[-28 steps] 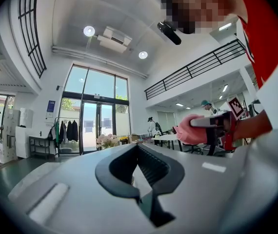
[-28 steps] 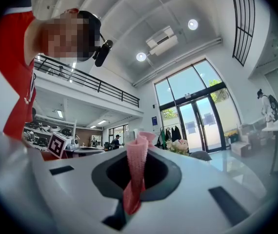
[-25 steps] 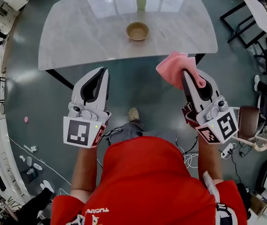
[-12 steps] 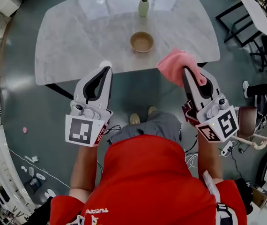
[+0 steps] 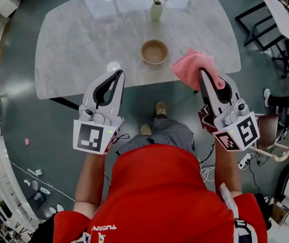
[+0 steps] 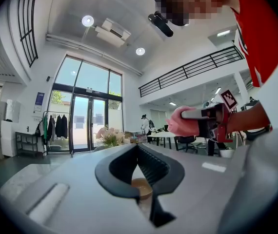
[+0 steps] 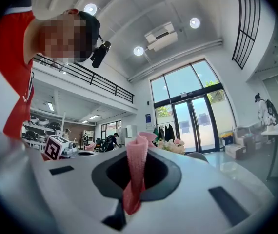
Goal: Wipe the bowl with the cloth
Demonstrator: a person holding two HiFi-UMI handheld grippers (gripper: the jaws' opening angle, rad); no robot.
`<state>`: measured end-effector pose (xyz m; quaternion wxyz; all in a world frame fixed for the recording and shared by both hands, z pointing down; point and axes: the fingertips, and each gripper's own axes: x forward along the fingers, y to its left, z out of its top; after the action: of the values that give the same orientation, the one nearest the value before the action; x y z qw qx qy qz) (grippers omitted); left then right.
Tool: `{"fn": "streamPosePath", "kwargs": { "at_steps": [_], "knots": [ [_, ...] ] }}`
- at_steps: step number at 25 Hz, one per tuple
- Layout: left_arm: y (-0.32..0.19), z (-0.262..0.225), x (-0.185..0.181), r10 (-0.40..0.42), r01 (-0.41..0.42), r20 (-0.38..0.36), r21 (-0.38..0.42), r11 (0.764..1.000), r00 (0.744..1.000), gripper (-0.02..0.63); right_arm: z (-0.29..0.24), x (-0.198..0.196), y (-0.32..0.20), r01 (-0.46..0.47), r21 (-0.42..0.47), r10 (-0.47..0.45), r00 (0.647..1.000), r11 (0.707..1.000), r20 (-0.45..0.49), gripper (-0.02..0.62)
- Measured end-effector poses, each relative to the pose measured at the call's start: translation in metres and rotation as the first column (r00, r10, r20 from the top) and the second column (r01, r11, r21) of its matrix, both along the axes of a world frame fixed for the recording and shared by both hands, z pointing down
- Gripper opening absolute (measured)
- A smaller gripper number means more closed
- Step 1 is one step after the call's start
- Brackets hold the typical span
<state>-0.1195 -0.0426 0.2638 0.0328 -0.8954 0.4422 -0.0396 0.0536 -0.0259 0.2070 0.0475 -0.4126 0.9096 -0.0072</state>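
A tan bowl (image 5: pixel 154 51) stands on the pale marble table (image 5: pixel 78 44), near its front edge; it also shows between the left jaws as a small brown bowl (image 6: pixel 141 188). My left gripper (image 5: pixel 118 74) is shut and holds nothing, hovering at the table's front edge, left of the bowl. My right gripper (image 5: pixel 201 74) is shut on a pink cloth (image 5: pixel 191 67), which bunches up over the table edge to the right of the bowl. In the right gripper view the cloth (image 7: pixel 136 174) stands pinched between the jaws.
A vase of flowers (image 5: pixel 156 5) stands on the table behind the bowl. A small white round thing (image 5: pixel 113 66) lies on the table by the left gripper's tip. Black table legs, cables and a chair (image 5: pixel 271 130) surround the person on the grey floor.
The person has stepped toward the table, so bowl and table now sit closer. Both grippers have come up to the table's front edge, the cloth still held in the right one.
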Motion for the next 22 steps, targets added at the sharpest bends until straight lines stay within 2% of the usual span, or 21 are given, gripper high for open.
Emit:
{"fn": "streamPosePath", "kwargs": {
  "at_steps": [4,11,18,22],
  "knots": [
    [0.003,-0.007,0.000,0.008,-0.008,0.000,0.025,1.000,1.000,0.006,-0.003,-0.002,-0.001,0.007,0.009,-0.007,1.000,1.000,-0.003,0.009],
    [-0.018,0.006,0.017,-0.002,0.005,0.042,-0.057,0.998,0.999,0.006,0.010,0.011,-0.036,0.041,-0.008,-0.041,0.999,0.999,-0.014,0.009],
    [-0.044,0.021,0.036,-0.011,0.019,0.087,-0.092,0.996,0.996,0.012,0.023,0.022,-0.076,0.117,-0.036,-0.117,0.993,0.993,-0.009,0.009],
    [-0.056,0.036,0.047,-0.011,0.027,0.119,-0.131,0.991,0.993,0.075,0.029,0.026,-0.094,0.172,-0.051,-0.173,0.985,0.984,-0.010,0.009]
  ]
}}
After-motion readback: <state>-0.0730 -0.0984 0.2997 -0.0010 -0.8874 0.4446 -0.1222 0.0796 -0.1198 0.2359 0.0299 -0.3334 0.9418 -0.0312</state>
